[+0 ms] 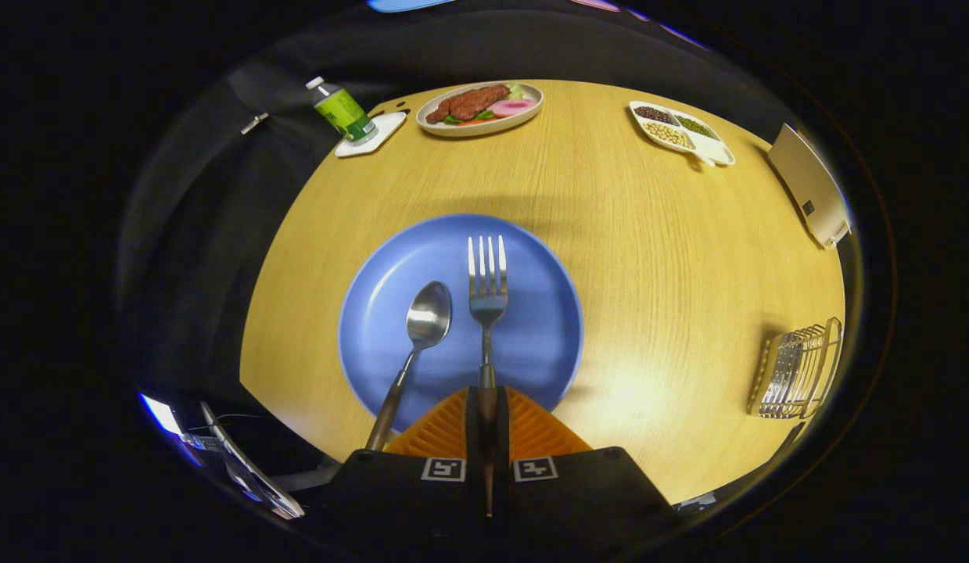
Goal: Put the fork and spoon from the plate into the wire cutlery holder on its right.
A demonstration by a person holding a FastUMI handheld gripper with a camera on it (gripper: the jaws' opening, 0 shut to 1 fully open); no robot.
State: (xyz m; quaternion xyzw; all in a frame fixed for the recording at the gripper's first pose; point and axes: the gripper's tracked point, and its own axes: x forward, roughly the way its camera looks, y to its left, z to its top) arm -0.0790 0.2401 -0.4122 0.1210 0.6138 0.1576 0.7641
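On the worktop (648, 258) the blue plate (390, 313) is seen carrying fork (486, 301) and spoon (421, 332); the wire holder (797, 371) stands well right. The fork's handle is clenched between the gripper (486, 403) jaws (stiff, light, likely slippery steel), best held mid-handle.

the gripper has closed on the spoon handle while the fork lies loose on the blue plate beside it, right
Not quite. In the gripper view the gripper is closed on the fork handle, which runs between the orange fingers. The spoon is the loose one, lying on the blue plate beside it.
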